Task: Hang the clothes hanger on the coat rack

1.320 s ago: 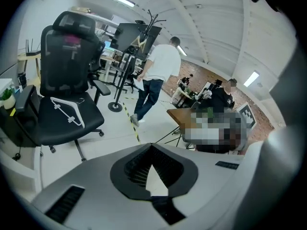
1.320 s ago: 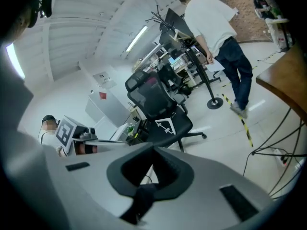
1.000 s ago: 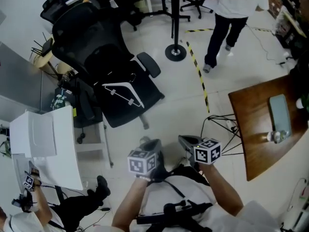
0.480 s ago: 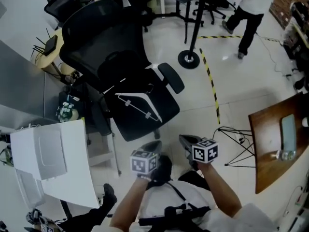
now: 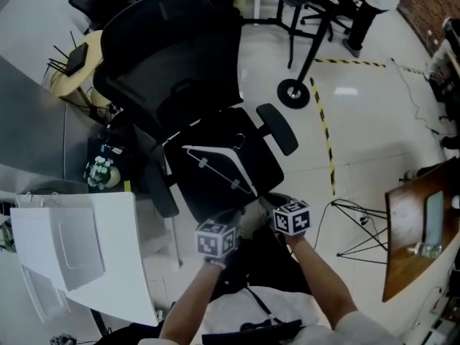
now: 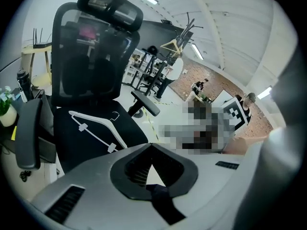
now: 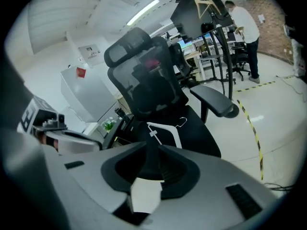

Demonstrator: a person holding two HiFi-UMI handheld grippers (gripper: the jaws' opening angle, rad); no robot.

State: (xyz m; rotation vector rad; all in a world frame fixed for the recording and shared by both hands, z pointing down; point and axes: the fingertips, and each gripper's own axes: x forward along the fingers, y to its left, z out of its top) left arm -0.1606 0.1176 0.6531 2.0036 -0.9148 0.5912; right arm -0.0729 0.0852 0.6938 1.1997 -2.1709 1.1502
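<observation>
A white clothes hanger point(image 5: 219, 165) with two clips lies flat on the seat of a black office chair point(image 5: 172, 56). Both grippers hover at the seat's near edge, short of the hanger. My left gripper point(image 5: 233, 215) is shut, tips meeting, nothing in it; the hanger point(image 6: 96, 131) lies ahead to its left. My right gripper point(image 5: 266, 202) is opening, a narrow gap between its tips and nothing between them; the hanger point(image 7: 168, 131) lies just beyond. The coat rack point(image 5: 293, 92), a black pole on a round base, stands behind the chair to the right and bears a wooden hanger point(image 6: 172, 44).
A white box point(image 5: 68, 254) sits at the left and a wooden table point(image 5: 420, 228) at the right. Yellow-black tape point(image 5: 323, 131) runs across the floor beside thin black stand legs point(image 5: 356, 225). A person point(image 5: 366, 6) stands at the back.
Both grippers have moved forward to the chair, so the hanger lies much closer. The right gripper's jaws have parted a little.
</observation>
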